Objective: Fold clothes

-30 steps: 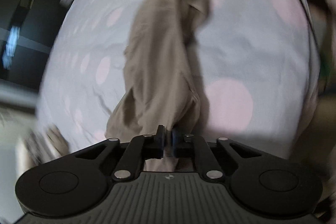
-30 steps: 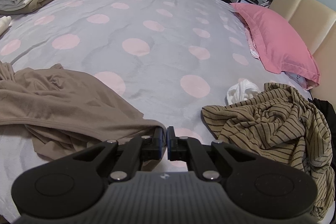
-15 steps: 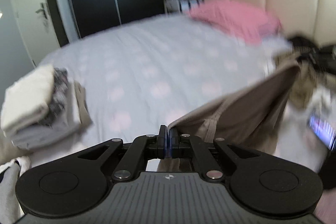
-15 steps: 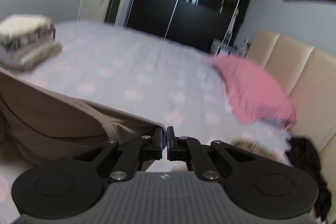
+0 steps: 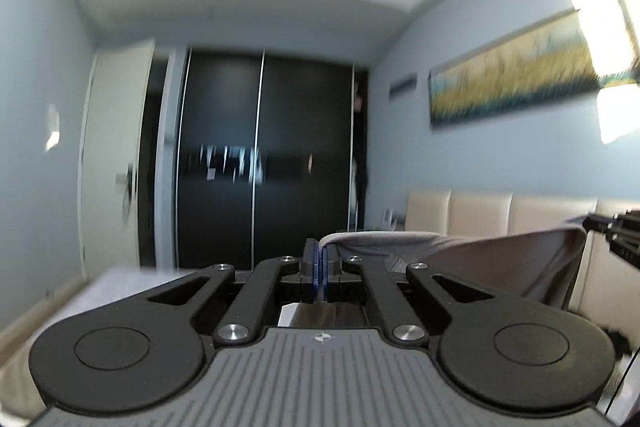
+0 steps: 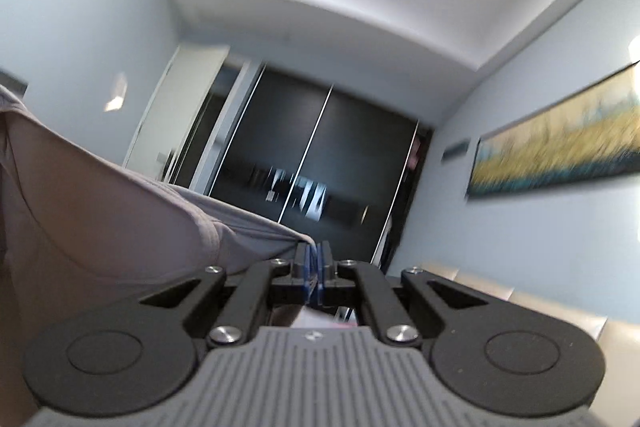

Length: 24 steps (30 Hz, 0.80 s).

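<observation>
A taupe-brown garment [image 5: 500, 263] hangs stretched in the air between my two grippers. My left gripper [image 5: 319, 259] is shut on one edge of it, and the cloth runs off to the right toward the other gripper's black fingers [image 5: 618, 231]. In the right wrist view the same garment [image 6: 112, 211] spreads to the left from my right gripper [image 6: 314, 261], which is shut on its other edge. Both grippers point about level, high above the bed. The lower part of the garment is hidden below the grippers.
A dark sliding wardrobe [image 5: 264, 163] fills the far wall, with a white door [image 5: 116, 155] to its left. A cream padded headboard [image 5: 480, 215] and a long painting [image 5: 516, 83] line the right wall. A strip of the bed [image 5: 120, 287] shows low at left.
Both grippers rose from the bed with the brown garment, lifting it clear of the spotted cover. The views swung up from the bedding to the wardrobe, walls and ceiling.
</observation>
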Tool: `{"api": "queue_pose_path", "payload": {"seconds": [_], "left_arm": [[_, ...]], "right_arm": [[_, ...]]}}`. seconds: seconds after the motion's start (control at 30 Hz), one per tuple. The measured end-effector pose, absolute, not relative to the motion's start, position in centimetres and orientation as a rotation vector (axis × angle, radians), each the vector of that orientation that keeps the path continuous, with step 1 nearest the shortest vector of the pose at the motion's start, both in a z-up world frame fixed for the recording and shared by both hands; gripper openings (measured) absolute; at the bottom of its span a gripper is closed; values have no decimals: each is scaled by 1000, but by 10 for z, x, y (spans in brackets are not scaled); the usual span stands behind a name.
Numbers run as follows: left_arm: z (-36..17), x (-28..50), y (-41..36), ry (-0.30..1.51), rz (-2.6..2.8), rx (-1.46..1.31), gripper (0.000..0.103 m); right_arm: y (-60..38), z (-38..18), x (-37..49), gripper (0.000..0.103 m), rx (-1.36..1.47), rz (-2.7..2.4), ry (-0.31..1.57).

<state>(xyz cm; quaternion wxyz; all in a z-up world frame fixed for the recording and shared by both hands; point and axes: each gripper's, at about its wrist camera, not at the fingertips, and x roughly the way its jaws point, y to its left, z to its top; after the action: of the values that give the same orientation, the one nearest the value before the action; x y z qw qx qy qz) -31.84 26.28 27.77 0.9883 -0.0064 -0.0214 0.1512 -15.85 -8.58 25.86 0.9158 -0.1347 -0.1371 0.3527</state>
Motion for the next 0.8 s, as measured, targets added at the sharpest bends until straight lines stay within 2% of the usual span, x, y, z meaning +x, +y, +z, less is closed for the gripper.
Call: {"api": "queue_pose_path", "payload": {"seconds": [0.2,0.33,0.8], "left_arm": [[312,-344,243,-188,292,21,0],[314,-347,241,-186,311,22,0],[305,-414,208,-266,296,6,0]], "right_arm": [[-90,259,-172,4,-291,780,-235],[-101,253,-177,4,-254,760,-231],[-167,278,-238,4,-135,736,-411]]}}
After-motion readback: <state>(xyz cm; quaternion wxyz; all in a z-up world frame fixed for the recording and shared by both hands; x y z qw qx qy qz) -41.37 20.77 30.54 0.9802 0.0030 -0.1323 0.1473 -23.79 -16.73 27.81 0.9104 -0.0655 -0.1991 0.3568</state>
